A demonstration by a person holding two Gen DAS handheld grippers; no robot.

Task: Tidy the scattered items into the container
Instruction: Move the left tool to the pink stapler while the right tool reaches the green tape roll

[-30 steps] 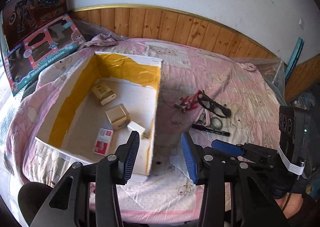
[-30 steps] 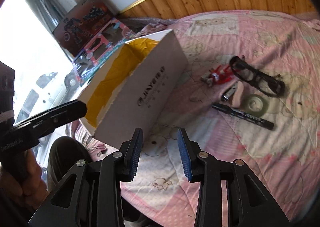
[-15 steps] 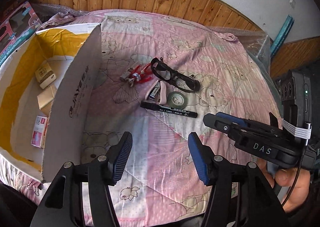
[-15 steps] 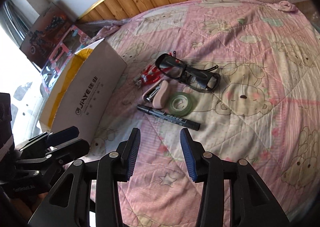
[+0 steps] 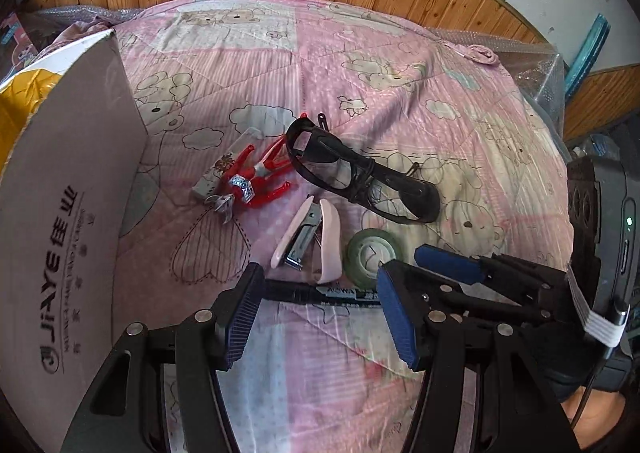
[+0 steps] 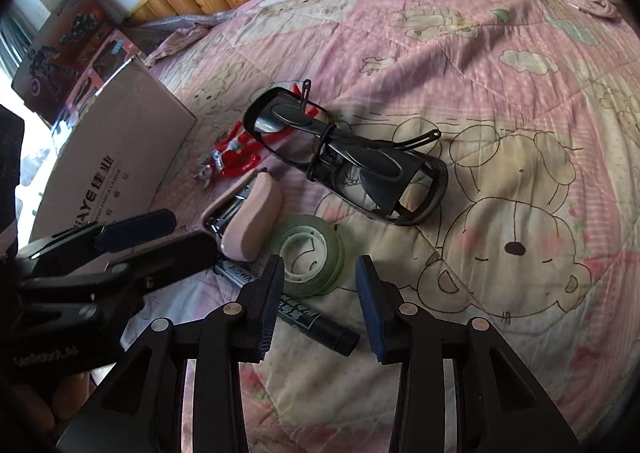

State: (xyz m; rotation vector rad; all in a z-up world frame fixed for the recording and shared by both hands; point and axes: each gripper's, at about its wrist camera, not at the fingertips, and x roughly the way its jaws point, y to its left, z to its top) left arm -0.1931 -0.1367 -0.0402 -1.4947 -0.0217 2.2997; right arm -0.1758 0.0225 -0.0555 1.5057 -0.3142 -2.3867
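Grippers, two, both with jaws apart and empty. Left gripper [image 5: 318, 311]: black marker [image 5: 320, 292] lies crosswise just ahead of its fingertips, spanning the gap. Right gripper [image 6: 320, 295]: green tape roll [image 6: 310, 259] sits just ahead of the gap, over the marker's far side. Pink stapler [image 5: 310, 239] just beyond the marker, touching or nearly touching the tape. Black glasses [image 6: 346, 163] farther ahead, folded. Red toy figure [image 5: 250, 181] ahead-left, beside a small printed packet [image 5: 212, 177]. Cardboard box [image 5: 60, 237], the container, stands to the left of both grippers. All rest on a pink bear-print quilt [image 6: 500, 73].
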